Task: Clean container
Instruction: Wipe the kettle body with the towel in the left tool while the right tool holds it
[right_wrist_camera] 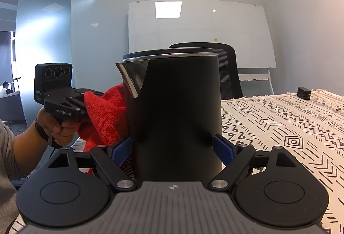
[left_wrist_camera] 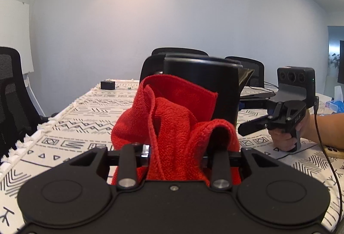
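A black kettle (right_wrist_camera: 175, 109) with a steel spout stands upright on the patterned tablecloth (right_wrist_camera: 279, 126). My right gripper (right_wrist_camera: 175, 148) has its blue pads (right_wrist_camera: 223, 149) against both sides of the kettle's lower body. My left gripper (left_wrist_camera: 172, 126) is shut on a red cloth (left_wrist_camera: 172, 126) and presses it against the kettle (left_wrist_camera: 210, 87) on its spout side. The cloth hides the left fingertips. In the right wrist view the cloth (right_wrist_camera: 103, 118) touches the kettle below the spout. The right gripper (left_wrist_camera: 247, 118) also shows in the left wrist view, at the kettle's right.
A small black box (left_wrist_camera: 107, 84) lies far on the table; it also shows in the right wrist view (right_wrist_camera: 303, 93). Black office chairs (left_wrist_camera: 13, 92) stand around the table. A whiteboard (right_wrist_camera: 200, 34) stands behind. A cable (left_wrist_camera: 329, 158) trails from the right gripper.
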